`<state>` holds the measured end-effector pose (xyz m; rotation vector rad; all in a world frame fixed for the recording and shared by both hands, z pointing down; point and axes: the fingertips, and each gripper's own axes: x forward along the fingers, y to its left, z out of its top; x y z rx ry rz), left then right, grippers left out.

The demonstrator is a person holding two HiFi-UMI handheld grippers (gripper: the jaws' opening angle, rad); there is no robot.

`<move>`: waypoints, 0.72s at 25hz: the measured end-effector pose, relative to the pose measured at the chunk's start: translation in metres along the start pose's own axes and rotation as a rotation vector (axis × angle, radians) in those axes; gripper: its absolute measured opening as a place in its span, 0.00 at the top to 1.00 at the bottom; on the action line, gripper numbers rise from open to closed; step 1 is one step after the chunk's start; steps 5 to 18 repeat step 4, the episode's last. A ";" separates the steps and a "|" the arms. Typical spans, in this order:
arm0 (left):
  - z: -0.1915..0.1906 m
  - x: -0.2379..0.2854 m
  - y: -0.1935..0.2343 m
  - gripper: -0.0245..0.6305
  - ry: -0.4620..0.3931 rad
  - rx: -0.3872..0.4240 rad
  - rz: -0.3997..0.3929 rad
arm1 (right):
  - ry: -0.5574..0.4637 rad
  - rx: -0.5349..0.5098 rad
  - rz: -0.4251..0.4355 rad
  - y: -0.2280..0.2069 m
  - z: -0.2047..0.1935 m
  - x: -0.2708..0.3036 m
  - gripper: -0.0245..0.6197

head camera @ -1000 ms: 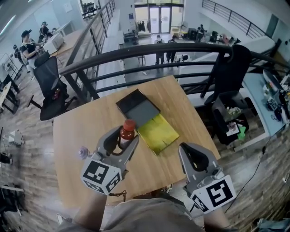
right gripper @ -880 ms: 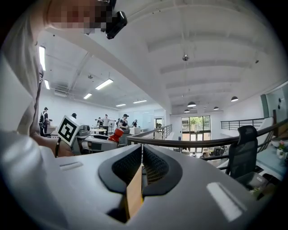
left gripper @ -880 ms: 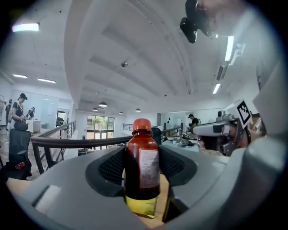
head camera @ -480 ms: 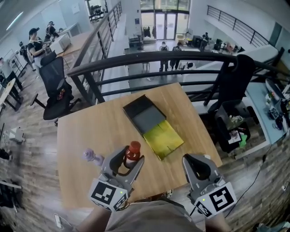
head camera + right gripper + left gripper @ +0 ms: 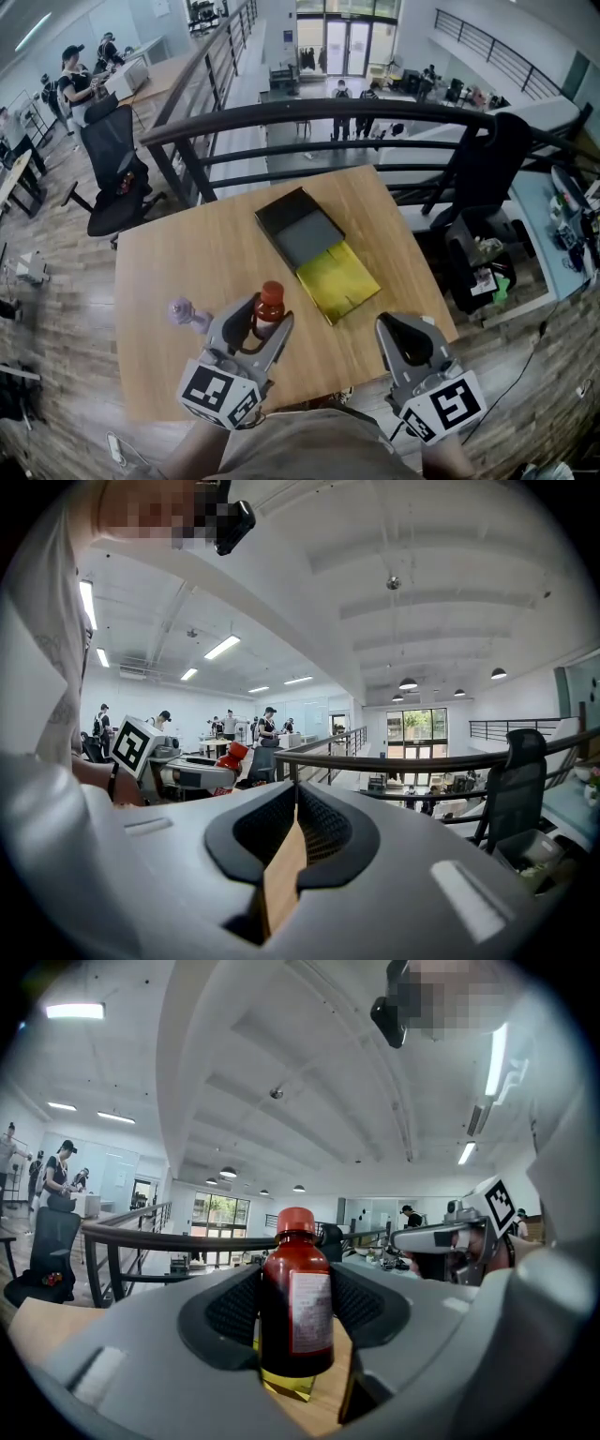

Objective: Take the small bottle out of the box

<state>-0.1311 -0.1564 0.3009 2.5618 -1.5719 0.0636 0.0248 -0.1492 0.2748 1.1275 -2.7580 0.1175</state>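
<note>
Head view, looking down: wooden table [image 5: 187, 253] against a dark railing [image 5: 328, 108], open office floor beyond. At lower left of centre the left gripper [image 5: 265, 317] has its jaws set wide and pinching the bottle [image 5: 270, 298]. Dark red body, red cap, white label, standing upright. In the left gripper view both ribbed pads press on its sides and the cap rises above the jaw tips. The bottle is out of the box [image 5: 300, 232] and well clear of it, down and left of it near the table's front edge. Cannot tell whether its base touches the wood. The box lies open at mid-table, turned diagonally. Its dark grey half sits toward the upper left and its yellow half [image 5: 339, 281] toward the lower right, the two joined edge to edge. Both halves look empty from above. At lower right, the right gripper [image 5: 411, 326] sits over the table's front right corner, apart from the box. Its jaws are drawn together with nothing held. In the right gripper view the pads meet at their tips and only a thin wedge of tabletop shows below. That same view catches the red cap and the left gripper's marker cube at mid-left. A small lilac thing [image 5: 183, 312] sits on the table just left of the left gripper, too small to identify. A black office chair [image 5: 108, 164] stands on the floor at upper left, outside the railing.
</note>
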 end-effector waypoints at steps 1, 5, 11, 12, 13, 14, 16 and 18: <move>0.000 0.000 0.000 0.62 0.000 0.001 0.000 | 0.000 0.002 -0.001 0.000 -0.001 0.000 0.93; 0.000 0.001 0.000 0.62 -0.004 -0.005 0.001 | 0.005 0.006 -0.004 0.000 -0.003 -0.001 0.93; 0.000 0.001 0.000 0.62 -0.004 -0.005 0.001 | 0.005 0.006 -0.004 0.000 -0.003 -0.001 0.93; 0.000 0.001 0.000 0.62 -0.004 -0.005 0.001 | 0.005 0.006 -0.004 0.000 -0.003 -0.001 0.93; 0.000 0.001 0.000 0.62 -0.004 -0.005 0.001 | 0.005 0.006 -0.004 0.000 -0.003 -0.001 0.93; 0.000 0.001 0.000 0.62 -0.004 -0.005 0.001 | 0.005 0.006 -0.004 0.000 -0.003 -0.001 0.93; 0.000 0.001 0.000 0.62 -0.004 -0.005 0.001 | 0.005 0.006 -0.004 0.000 -0.003 -0.001 0.93; 0.000 0.001 0.000 0.62 -0.004 -0.005 0.001 | 0.005 0.006 -0.004 0.000 -0.003 -0.001 0.93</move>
